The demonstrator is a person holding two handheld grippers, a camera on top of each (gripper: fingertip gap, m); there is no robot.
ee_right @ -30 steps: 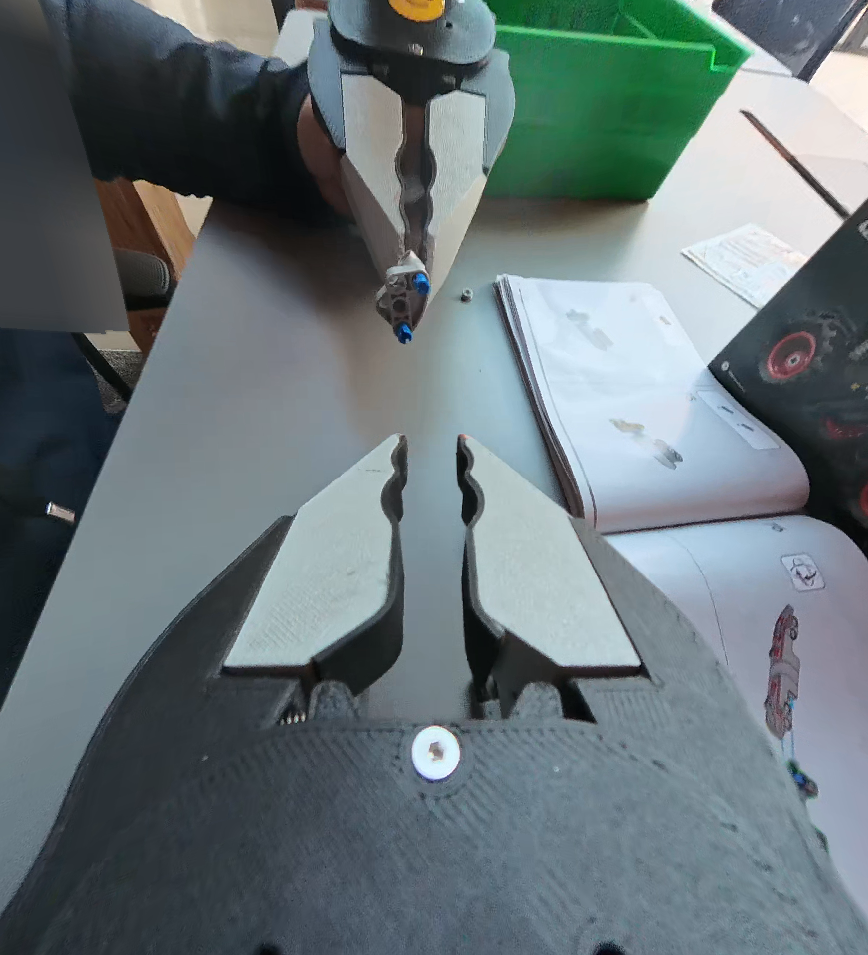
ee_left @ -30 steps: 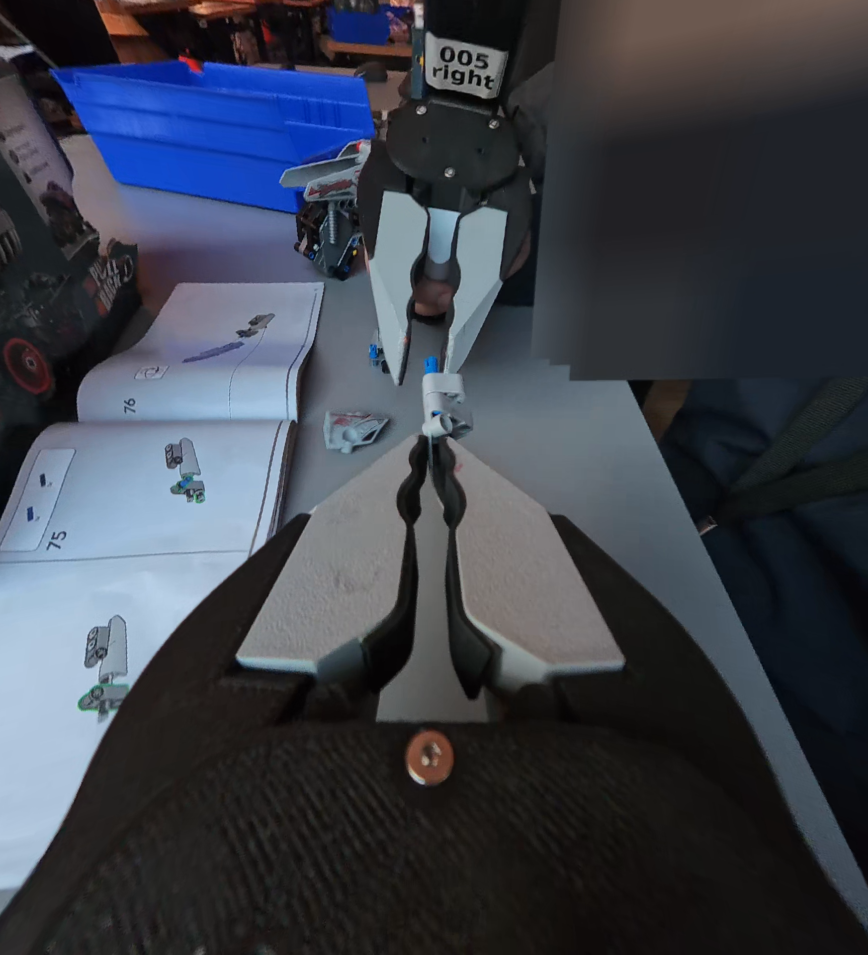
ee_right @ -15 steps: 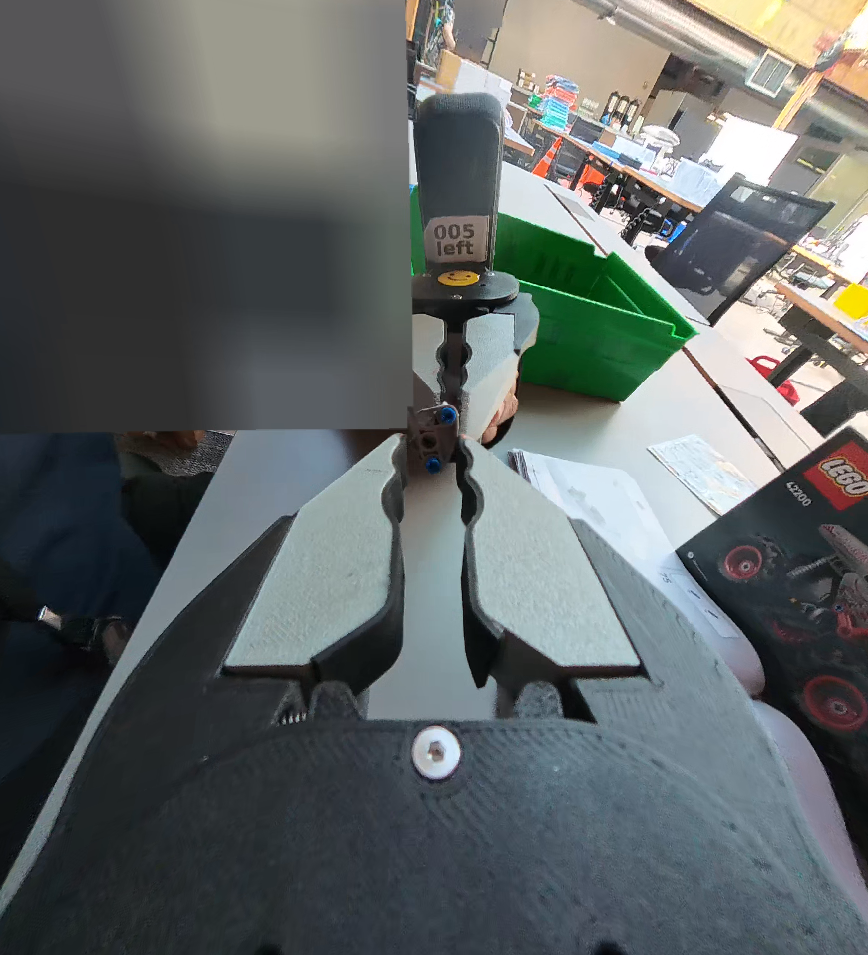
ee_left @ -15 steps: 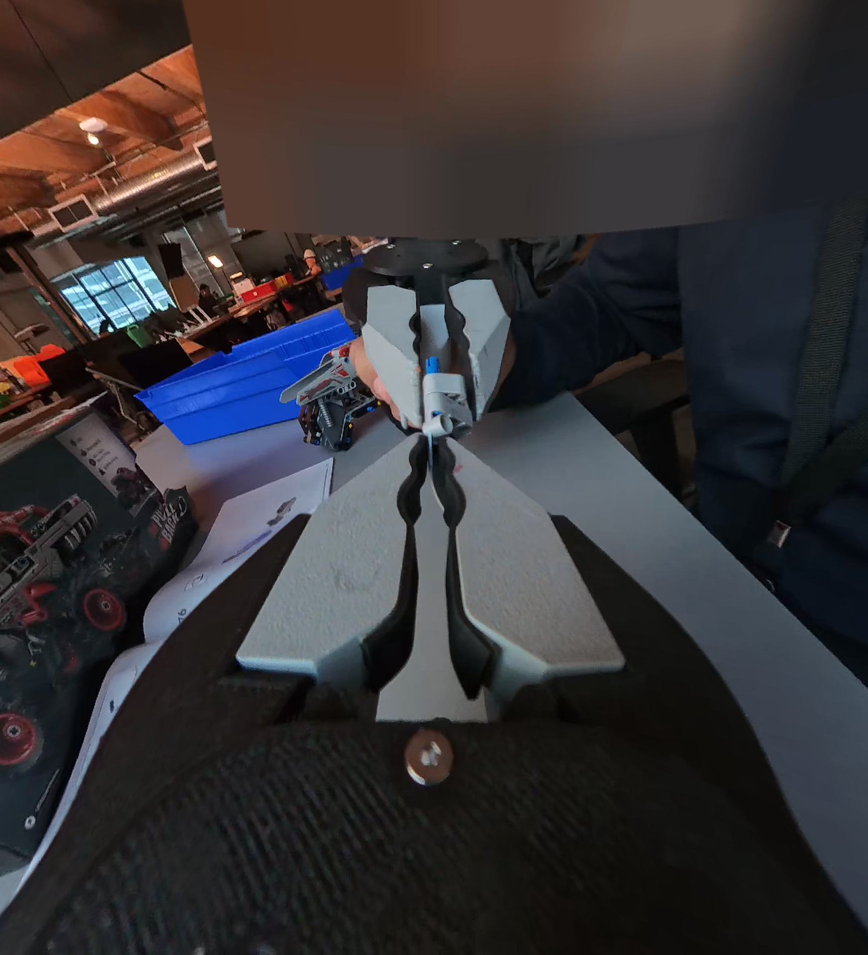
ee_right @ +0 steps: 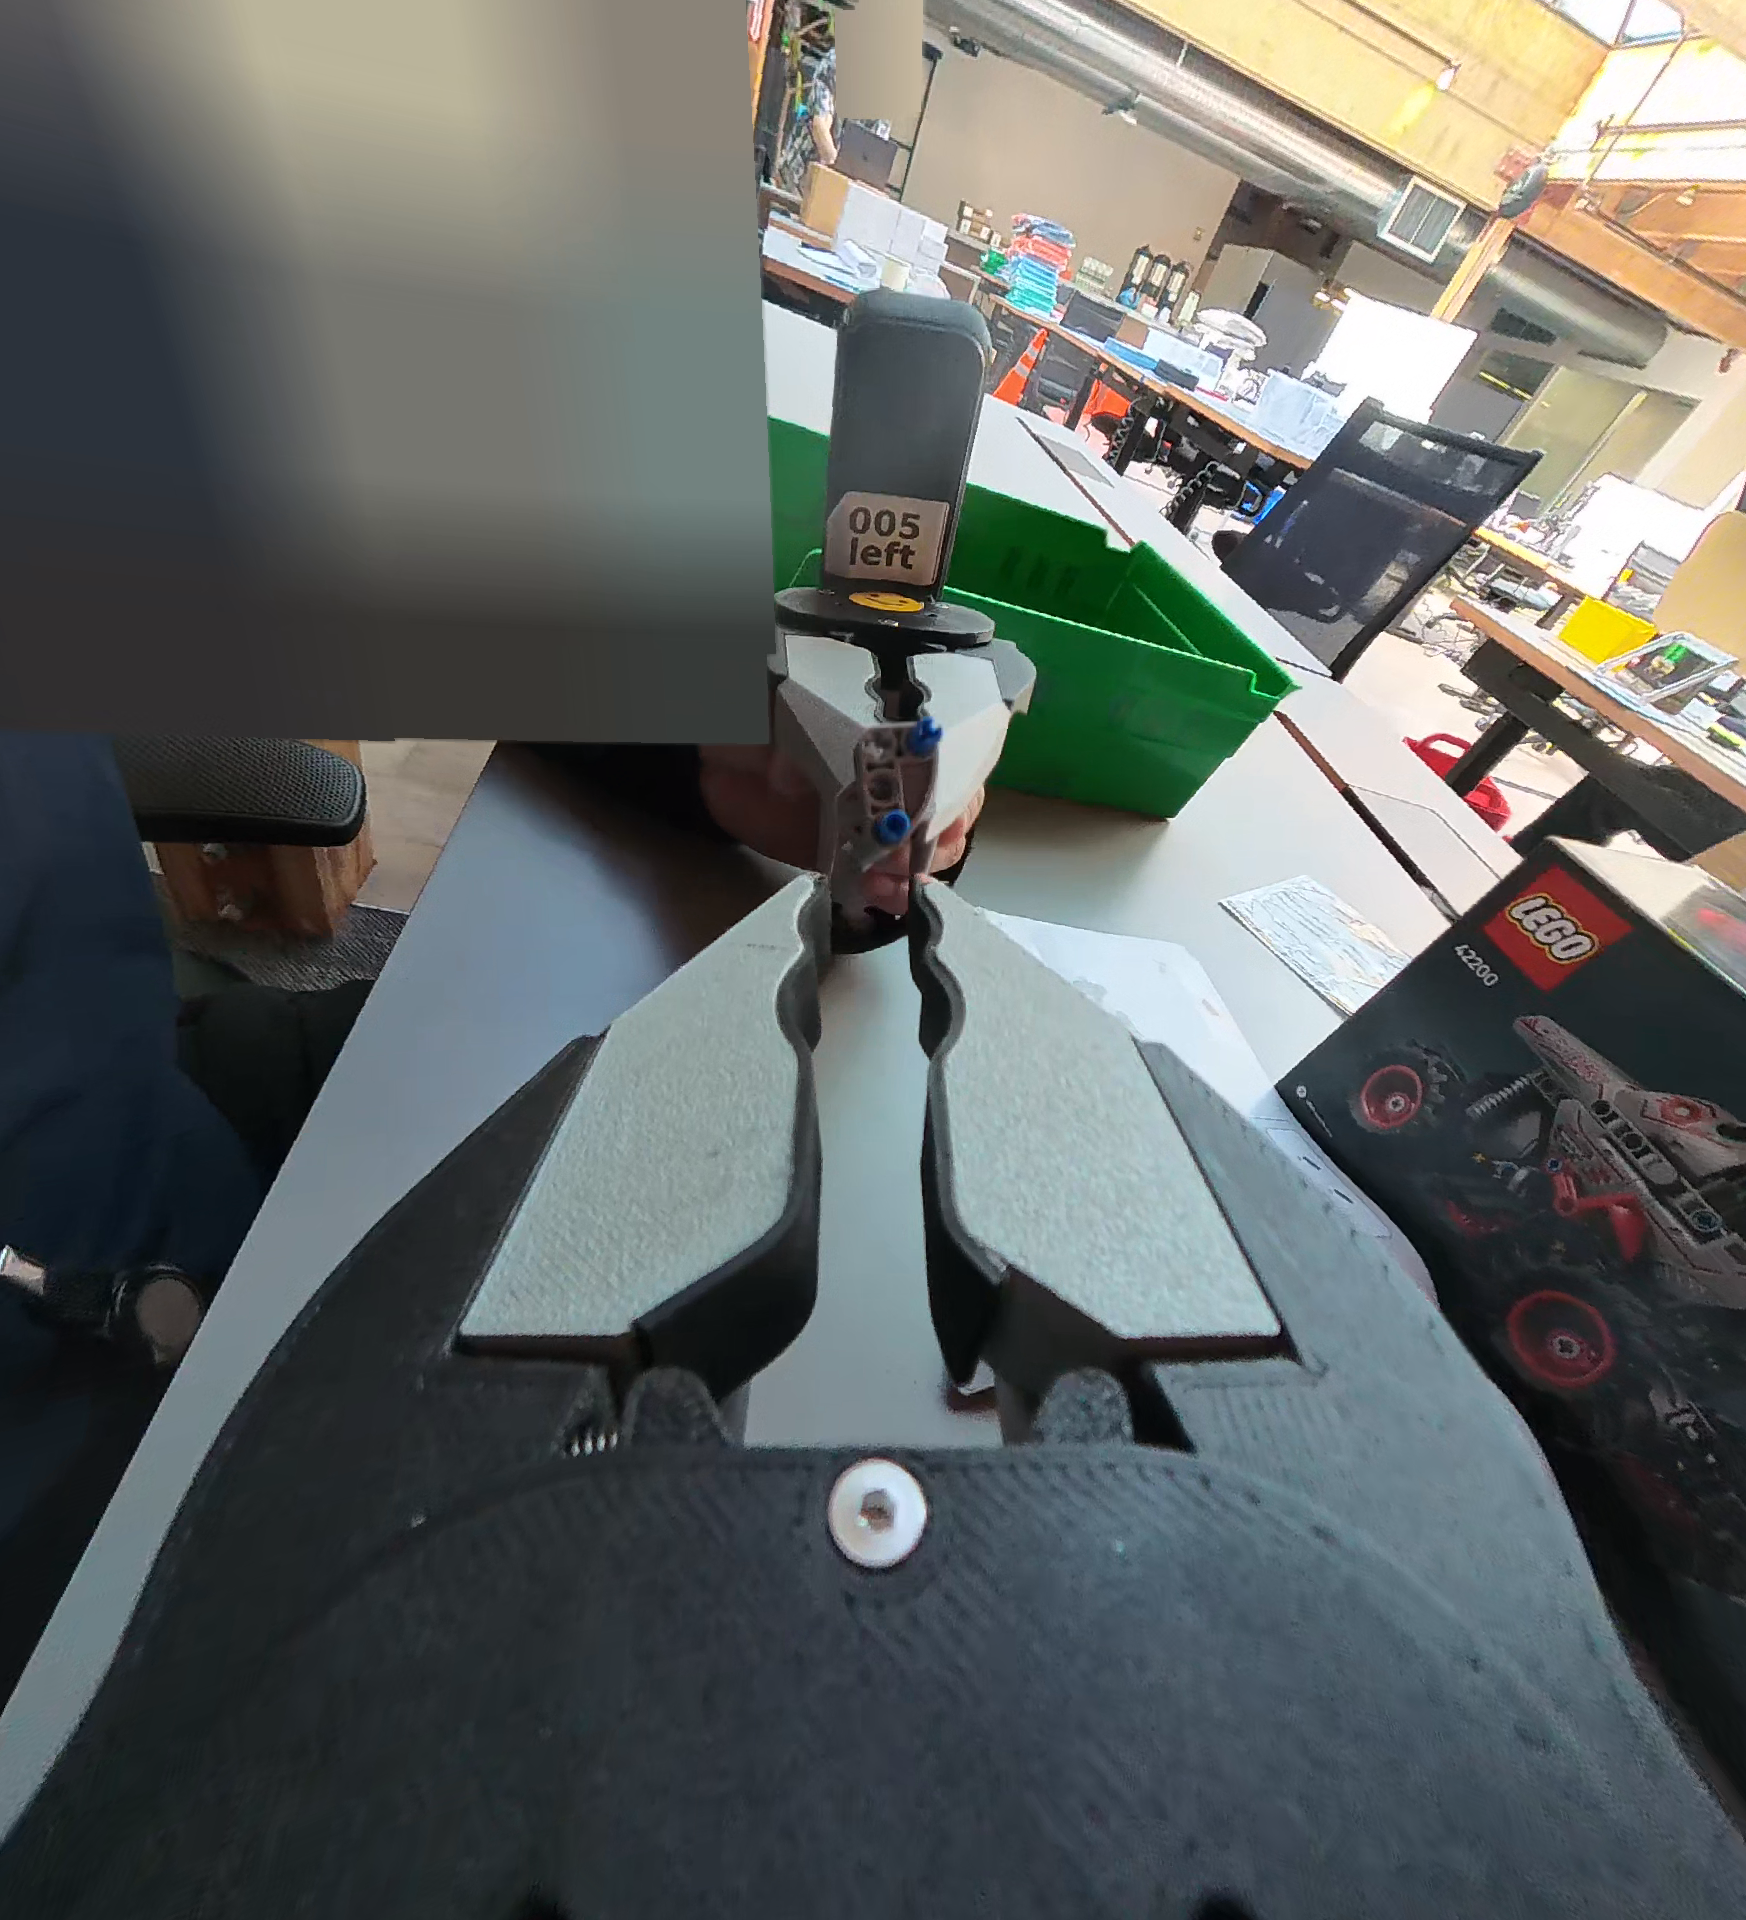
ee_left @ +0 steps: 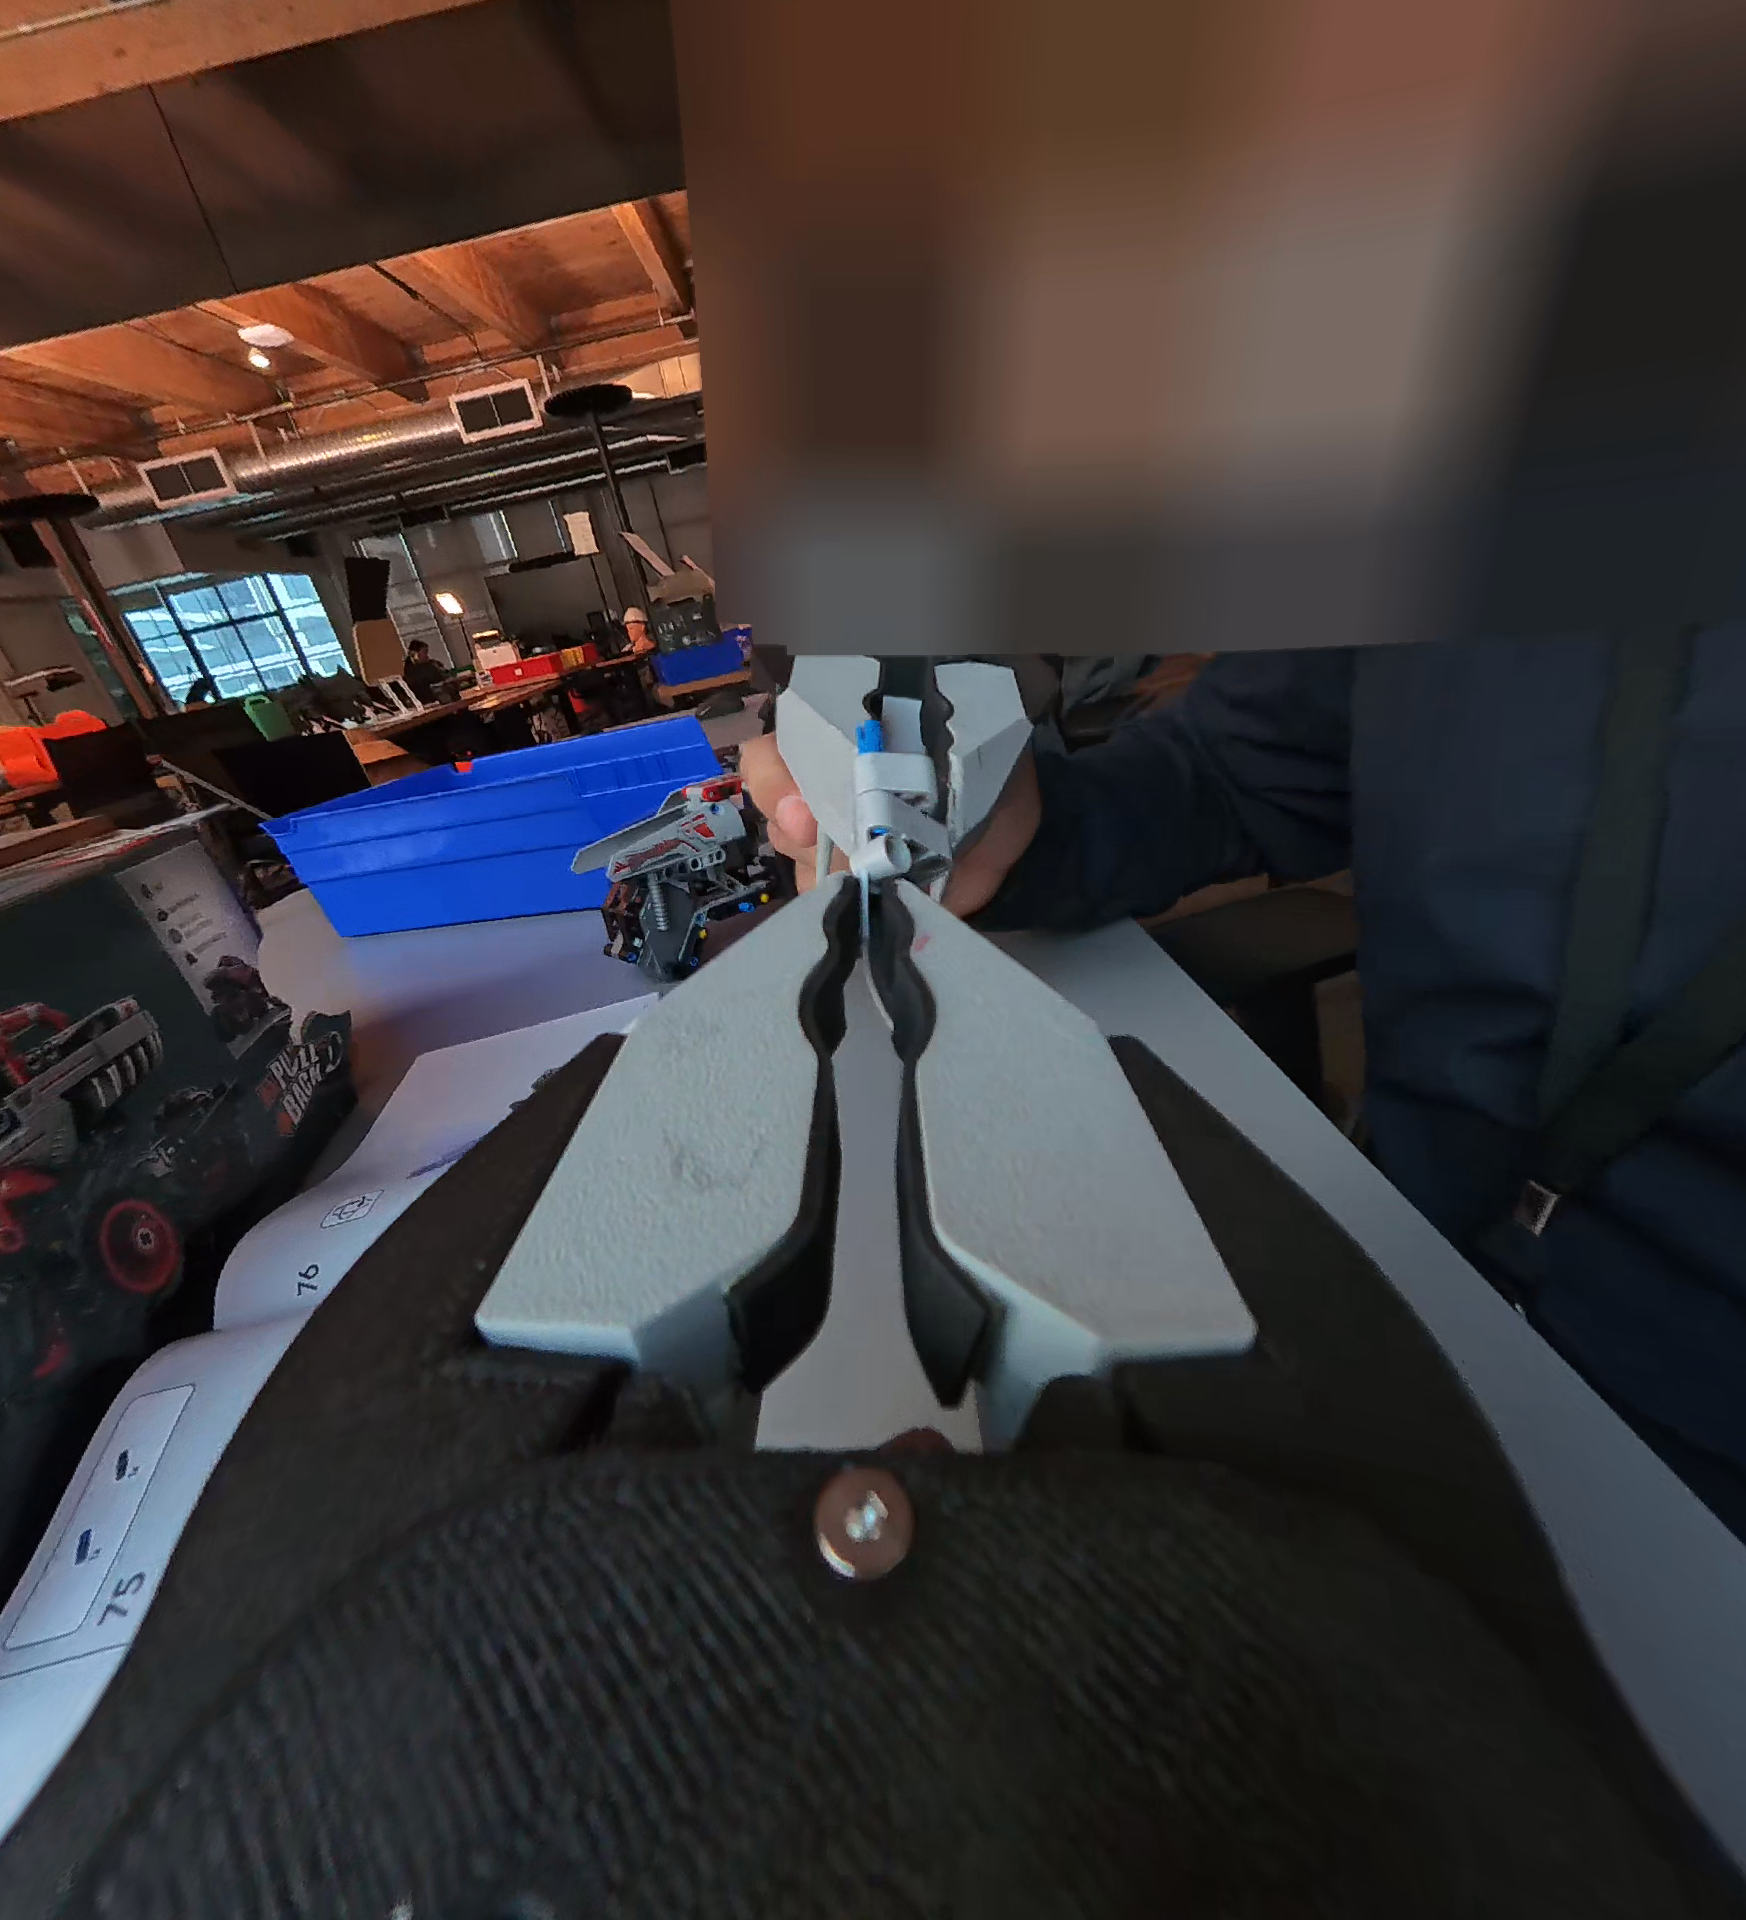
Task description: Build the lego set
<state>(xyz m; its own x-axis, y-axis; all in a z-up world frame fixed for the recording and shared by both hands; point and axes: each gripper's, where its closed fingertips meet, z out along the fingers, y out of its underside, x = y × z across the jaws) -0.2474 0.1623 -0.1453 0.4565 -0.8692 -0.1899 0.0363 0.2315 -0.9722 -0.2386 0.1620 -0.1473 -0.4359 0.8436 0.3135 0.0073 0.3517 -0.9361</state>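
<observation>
Grey subassembly (ee_right: 877, 805) lifted off bench, clamped in left gripper (ee_left: 867, 902); right gripper (ee_right: 869, 914) brought up, jaws parted, handover pending.

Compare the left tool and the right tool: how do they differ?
The left tool is shut on the grey lego piece with blue pins; the right tool is open, gripping nothing. The left tool's tips pinch together; the right tool's tips stand apart near it. Both are grey-fingered and face each other.
</observation>
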